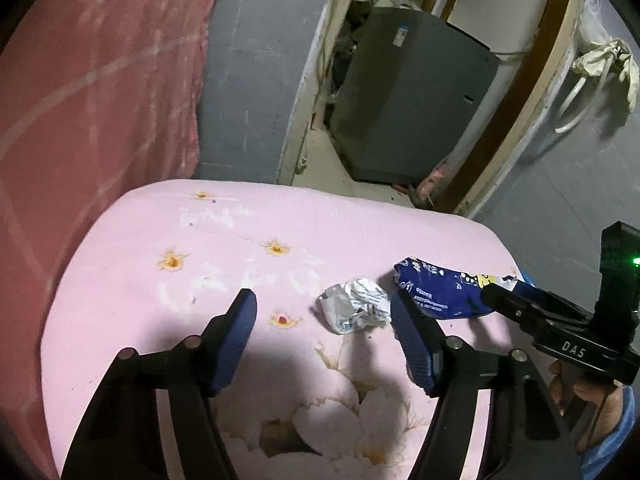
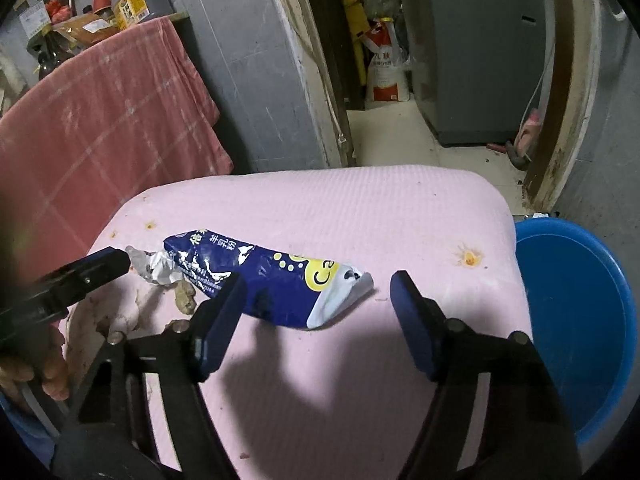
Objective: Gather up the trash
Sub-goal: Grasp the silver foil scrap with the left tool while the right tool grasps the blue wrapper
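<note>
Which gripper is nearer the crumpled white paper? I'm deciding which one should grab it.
Left. The left gripper has the paper just ahead, by its right finger; the right gripper is at the blue packet, beyond it.

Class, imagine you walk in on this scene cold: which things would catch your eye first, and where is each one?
The blue milk-powder packet lies flat in the middle of the pink flowered cushion, with the right gripper open just in front of it. Beside the packet's far end sits a crumpled white wrapper, near the open left gripper. A bright blue basin stands on the floor off the cushion's right edge.
</note>
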Available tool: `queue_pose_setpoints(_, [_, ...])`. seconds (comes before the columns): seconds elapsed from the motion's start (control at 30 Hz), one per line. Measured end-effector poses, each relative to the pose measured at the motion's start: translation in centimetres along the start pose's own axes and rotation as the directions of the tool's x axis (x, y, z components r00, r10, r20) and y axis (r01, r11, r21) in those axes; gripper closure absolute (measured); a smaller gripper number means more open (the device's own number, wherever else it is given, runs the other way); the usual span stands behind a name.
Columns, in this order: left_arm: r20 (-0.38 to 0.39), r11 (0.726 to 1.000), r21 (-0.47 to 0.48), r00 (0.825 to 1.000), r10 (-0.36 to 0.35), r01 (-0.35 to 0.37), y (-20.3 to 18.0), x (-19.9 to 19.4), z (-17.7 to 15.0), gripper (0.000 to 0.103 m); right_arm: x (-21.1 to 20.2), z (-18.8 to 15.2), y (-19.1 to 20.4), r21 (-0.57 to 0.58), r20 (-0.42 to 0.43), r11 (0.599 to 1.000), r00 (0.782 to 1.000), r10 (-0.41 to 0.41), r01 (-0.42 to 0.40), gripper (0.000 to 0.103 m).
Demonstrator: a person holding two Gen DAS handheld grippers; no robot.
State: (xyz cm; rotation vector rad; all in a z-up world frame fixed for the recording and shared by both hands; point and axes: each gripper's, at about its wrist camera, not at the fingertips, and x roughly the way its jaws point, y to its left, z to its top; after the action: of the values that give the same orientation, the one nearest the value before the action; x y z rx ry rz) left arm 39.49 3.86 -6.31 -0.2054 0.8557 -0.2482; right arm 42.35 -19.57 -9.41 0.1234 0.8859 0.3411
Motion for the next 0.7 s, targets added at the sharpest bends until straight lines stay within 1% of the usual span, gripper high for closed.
queue_pose_setpoints(0.1, [-0.034, 1.000, -0.002, 0.999, -0.017, 0.017, 0.1, 0.6, 0.4, 0.056, 0.1, 0.0, 0.0, 0.000, -0.001, 1.000, 1.000, 0.004, -0.004, 0.040])
queue_pose_setpoints(0.13, [-0.040, 1.000, 0.000, 0.999, -0.018, 0.018, 0.1, 0.7, 0.5, 0.061, 0.2, 0.0, 0.0, -0.002, -0.003, 1.000, 1.000, 0.005, -0.005, 0.047])
queue_pose_setpoints(0.17, [-0.045, 1.000, 0.002, 0.999, -0.021, 0.021, 0.1, 0.9, 0.5, 0.064, 0.2, 0.0, 0.1, -0.006, -0.006, 1.000, 1.000, 0.006, -0.006, 0.054])
queue_pose_setpoints(0.2, [-0.050, 1.000, 0.004, 0.998, -0.027, 0.027, 0.0, 1.0, 0.5, 0.069, 0.3, 0.0, 0.2, -0.010, -0.009, 1.000, 1.000, 0.009, -0.009, 0.057])
queue_pose_setpoints(0.23, [-0.054, 0.999, 0.006, 0.998, -0.033, 0.033, 0.0, 1.1, 0.4, 0.074, 0.4, 0.0, 0.3, -0.012, -0.010, 1.000, 1.000, 0.009, -0.009, 0.063])
queue_pose_setpoints(0.27, [-0.056, 0.999, 0.008, 0.998, -0.035, 0.035, -0.1, 1.0, 0.2, 0.077, 0.4, 0.0, 0.4, -0.016, -0.012, 1.000, 1.000, 0.007, -0.008, 0.071])
queue_pose_setpoints(0.33, [-0.058, 0.999, 0.016, 0.997, -0.041, 0.042, -0.3, 1.0, 0.1, 0.086, 0.5, 0.0, 0.6, -0.023, -0.015, 1.000, 1.000, 0.007, -0.007, 0.077])
queue_pose_setpoints(0.43, [-0.055, 0.999, 0.027, 0.998, -0.043, 0.045, -0.6, 0.8, 0.0, 0.092, 0.4, -0.1, 0.7, -0.031, -0.015, 0.999, 1.000, 0.010, -0.010, 0.080])
queue_pose_setpoints(0.57, [-0.049, 0.999, 0.020, 0.998, -0.043, 0.044, -0.7, 0.4, -0.3, 0.096, 0.1, -0.2, 0.9, -0.032, -0.009, 0.999, 1.000, 0.014, -0.014, 0.082])
queue_pose_setpoints(0.7, [-0.005, 0.998, 0.006, 0.998, -0.059, 0.059, -0.6, -0.4, -0.6, 0.098, -1.1, -0.6, 0.9, -0.025, 0.035, 1.000, 0.999, 0.011, -0.010, 0.084])
